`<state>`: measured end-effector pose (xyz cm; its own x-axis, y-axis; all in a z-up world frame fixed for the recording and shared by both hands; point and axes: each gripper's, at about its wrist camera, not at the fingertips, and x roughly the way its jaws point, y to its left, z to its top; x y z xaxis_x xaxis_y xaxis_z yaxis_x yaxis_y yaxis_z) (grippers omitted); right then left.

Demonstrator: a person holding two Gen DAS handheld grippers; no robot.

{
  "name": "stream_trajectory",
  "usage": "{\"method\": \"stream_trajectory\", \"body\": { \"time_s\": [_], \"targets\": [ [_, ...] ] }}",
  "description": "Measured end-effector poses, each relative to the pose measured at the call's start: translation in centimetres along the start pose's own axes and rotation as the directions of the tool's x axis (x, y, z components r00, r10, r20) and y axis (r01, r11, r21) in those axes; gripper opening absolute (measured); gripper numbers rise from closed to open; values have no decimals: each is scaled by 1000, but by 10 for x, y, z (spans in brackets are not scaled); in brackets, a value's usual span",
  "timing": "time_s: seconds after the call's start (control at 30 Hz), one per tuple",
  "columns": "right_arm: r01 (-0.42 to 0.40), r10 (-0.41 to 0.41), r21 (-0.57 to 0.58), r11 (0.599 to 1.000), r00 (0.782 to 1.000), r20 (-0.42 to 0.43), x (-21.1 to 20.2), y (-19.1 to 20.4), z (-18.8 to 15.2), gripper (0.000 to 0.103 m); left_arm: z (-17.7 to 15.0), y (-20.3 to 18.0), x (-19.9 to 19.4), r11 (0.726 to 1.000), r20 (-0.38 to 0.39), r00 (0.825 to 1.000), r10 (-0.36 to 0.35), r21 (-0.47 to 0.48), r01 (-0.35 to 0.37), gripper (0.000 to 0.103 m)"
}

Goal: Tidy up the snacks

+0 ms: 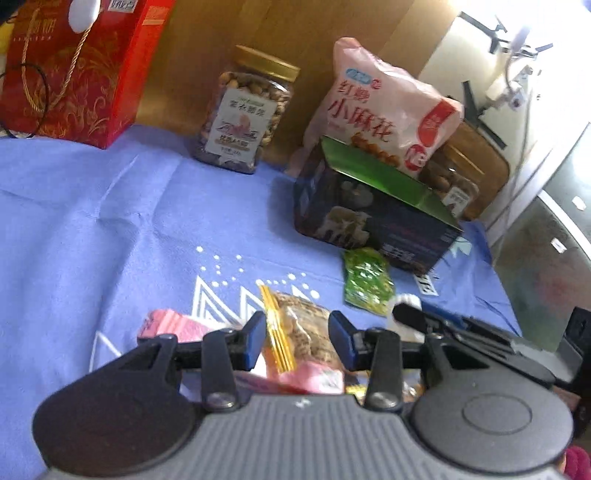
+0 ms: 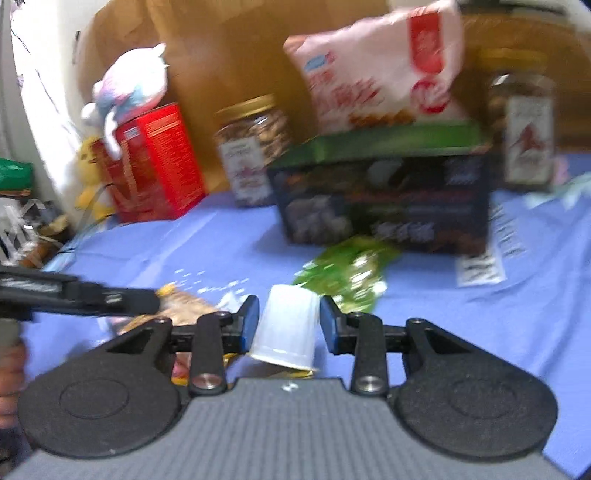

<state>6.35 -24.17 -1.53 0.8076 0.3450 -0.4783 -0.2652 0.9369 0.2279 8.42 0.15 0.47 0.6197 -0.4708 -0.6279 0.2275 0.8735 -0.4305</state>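
White cup [image 2: 286,330] (tipped) between right gripper [image 2: 288,325] pads, blurred

Table covering: we see a blue cloth [image 1: 92,206] spread flat, creased, with a white pattern of triangles and dots [image 1: 221,291] printed near its middle.
Backdrop: we find brown cardboard [image 1: 221,29] standing upright behind the cloth.
Soft toys: we make out a pink and white plush [image 2: 129,86] lying on top of a red box, with a yellow plush [image 2: 88,173] lower down, beside the same box.
Right edge: we notice a grey metal cabinet face [image 1: 561,236], blurred.
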Motion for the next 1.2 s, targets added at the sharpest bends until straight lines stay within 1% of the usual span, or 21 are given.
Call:
{"method": "stream_trajectory", "body": {
  "time_s": [0.07, 0.1, 0.2, 0.27, 0.3, 0.37, 0.4, 0.43, 0.47, 0.53, 0.67, 0.77, 0.87, 0.93, 1.03, 1.2],
  "targets": [
    [70, -69, -32, 997, 997, 30, -6, -1, -1, 38, -5, -8, -4, 1000, -1, 1000, -15, 21, 15, 37],
    [91, -89, -33, 995, 995, 36, -9, -4, -2, 38, -6, -12, -6, 999, -2, 1000, -22, 33, 22, 37],
    [97, -98, 10, 995, 994, 49, -20, -18, -5, 39, -13, -29, -9, 996, -8, 999, -45, 74, 45, 37],
    [146, -148, 39, 989, 986, 74, -32, -28, -7, 40, -19, -41, -12, 992, -7, 998, -64, 105, 65, 37],
    [157, -162, 59, 986, 983, 87, -39, -30, -9, 40, -22, -47, -15, 990, -5, 997, -78, 120, 78, 39],
    [122, -137, 134, 983, 985, 106, -55, -41, -19, 40, -29, -55, -19, 984, -3, 995, -102, 146, 101, 39],
    [92, -112, 169, 981, 987, 112, -64, -45, -25, 40, -33, -58, -22, 982, 1, 995, -103, 161, 101, 39],
    [79, -101, 184, 980, 988, 115, -70, -47, -30, 40, -36, -60, -24, 980, 4, 995, -98, 172, 96, 39],
    [79, -101, 185, 980, 988, 116, -75, -47, -35, 40, -39, -62, -26, 979, 8, 996, -89, 182, 86, 39],
    [108, -124, 151, 983, 987, 106, -80, -39, -44, 40, -45, -63, -30, 980, 14, 998, -66, 190, 62, 39],
    [149, -152, 56, 987, 987, 59, -81, -29, -55, 40, -55, -57, -42, 985, 3, 999, -49, 165, 48, 39],
    [160, -160, 18, 987, 987, 23, -78, -28, -60, 41, -61, -54, -50, 988, -14, 999, -51, 144, 52, 39],
    [151, -151, 26, 988, 988, -12, -75, -33, -63, 42, -69, -51, -58, 988, -41, 996, -85, 123, 89, 39],
    [151, -150, 23, 988, 988, -18, -76, -33, -64, 45, -73, -51, -60, 988, -62, 991, -115, 100, 121, 45],
    [161, -161, 5, 987, 987, -24, -77, -30, -65, 46, -78, -52, -59, 984, -92, 984, -154, 71, 161, 46],
    [177, -177, -11, 984, 984, -30, -78, -26, -66, 46, -82, -55, -54, 980, -123, 975, -184, 53, 192, 46]
  ]
}}
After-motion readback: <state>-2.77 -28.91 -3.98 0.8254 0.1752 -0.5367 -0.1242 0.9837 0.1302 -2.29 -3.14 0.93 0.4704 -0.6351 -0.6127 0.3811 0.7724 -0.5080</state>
